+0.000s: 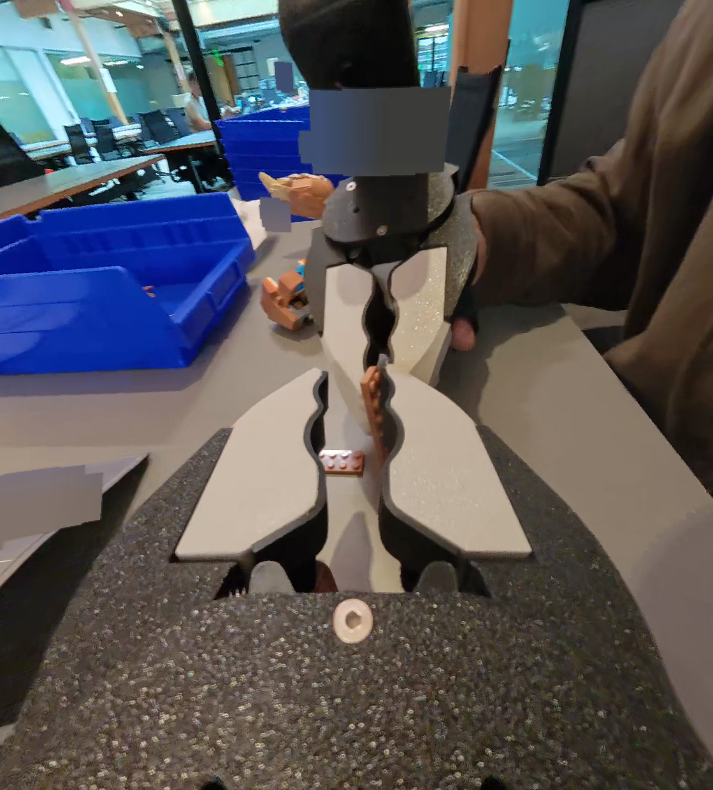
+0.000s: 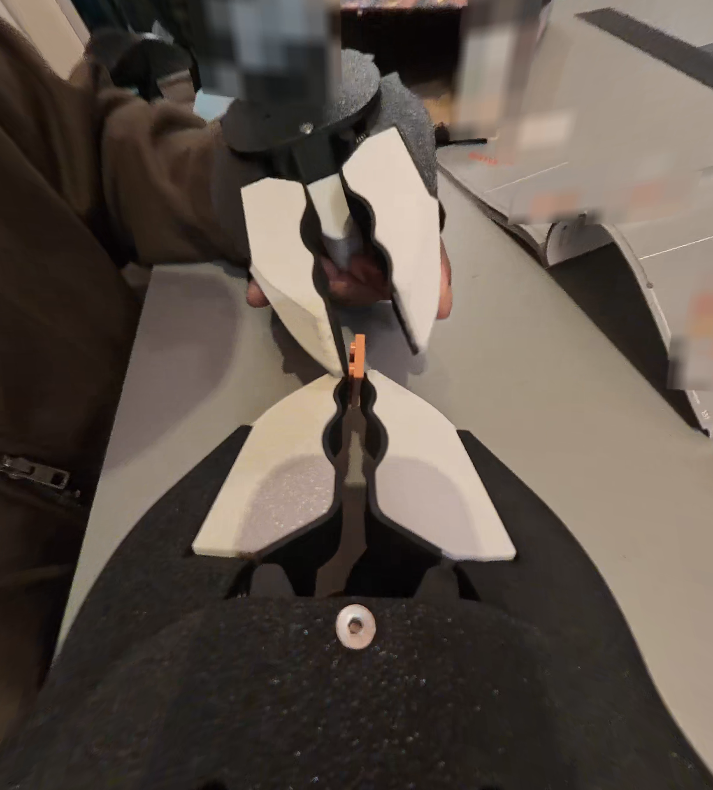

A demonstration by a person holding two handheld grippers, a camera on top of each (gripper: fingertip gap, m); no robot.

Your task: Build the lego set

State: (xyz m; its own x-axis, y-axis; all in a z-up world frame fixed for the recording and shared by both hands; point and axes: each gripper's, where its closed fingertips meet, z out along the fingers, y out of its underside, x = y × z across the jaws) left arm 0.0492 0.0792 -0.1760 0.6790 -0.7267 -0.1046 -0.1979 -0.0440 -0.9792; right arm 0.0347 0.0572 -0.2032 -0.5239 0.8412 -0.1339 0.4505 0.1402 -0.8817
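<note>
Left tongs (image 1: 354,397) are nearest the lens and stand open, a small brown plate (image 1: 343,462) flat on the tabletop (image 1: 559,427) between their fingers. Just beyond that plate, right tongs (image 2: 351,376) pinch a long brown plate (image 1: 375,410) on edge, tip to tip with the left pair. Judgement: lower the long plate level and align studs squarely before pressing. Left of the small plate, a blue bin (image 1: 102,290) looks almost empty, one or two orange bits inside. A partial build (image 1: 284,299) sits beside the bin.
</note>
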